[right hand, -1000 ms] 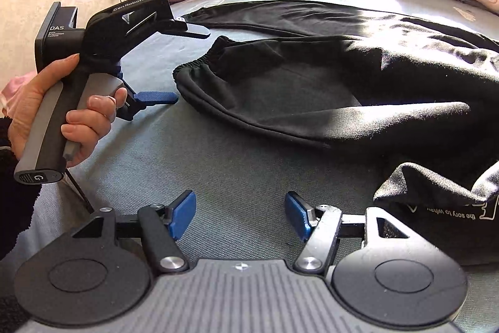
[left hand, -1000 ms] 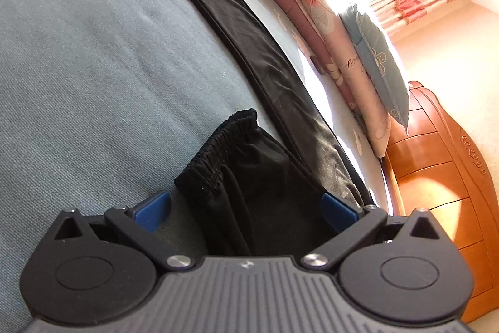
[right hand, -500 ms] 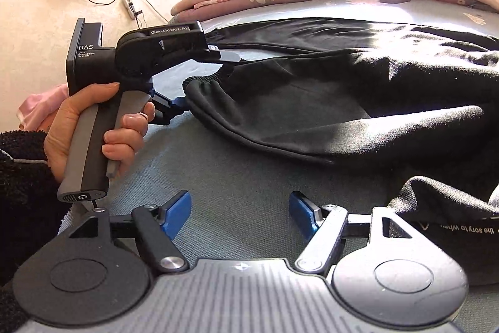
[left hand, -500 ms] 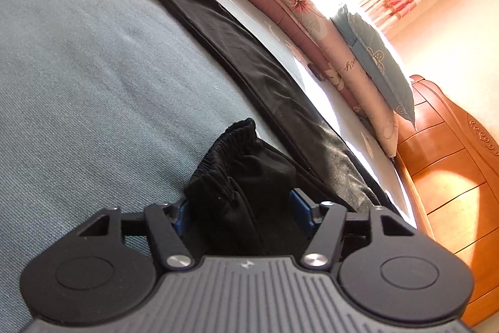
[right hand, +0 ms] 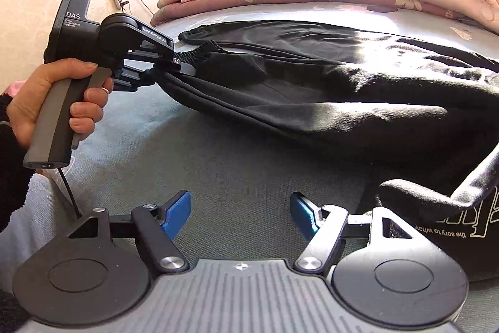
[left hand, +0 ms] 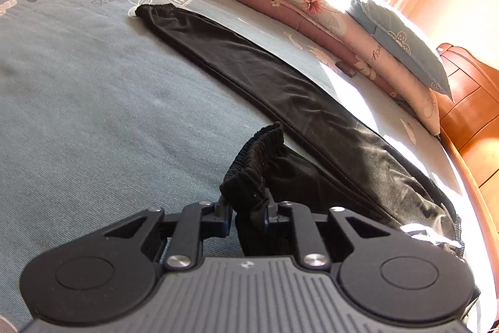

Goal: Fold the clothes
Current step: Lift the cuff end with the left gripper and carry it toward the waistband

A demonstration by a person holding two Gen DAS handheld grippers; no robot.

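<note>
Left gripper (right hand: 162, 69) is black with a grey handle, white "DAS" and "GenRobot.AI" lettering and a black cable below. The hand (right hand: 46, 102) wears a ring and a fuzzy black sleeve (right hand: 9, 152). Right gripper (right hand: 240, 216): blue pads, silver screws, ribbed grey body.

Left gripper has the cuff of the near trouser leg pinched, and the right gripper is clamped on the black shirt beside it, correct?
Not quite. The right gripper is open and holds nothing: its blue pads sit apart over bare bedsheet, with the black shirt off to its side, as the right wrist view shows. The left gripper is closing, with the cuff between its fingers.
</note>
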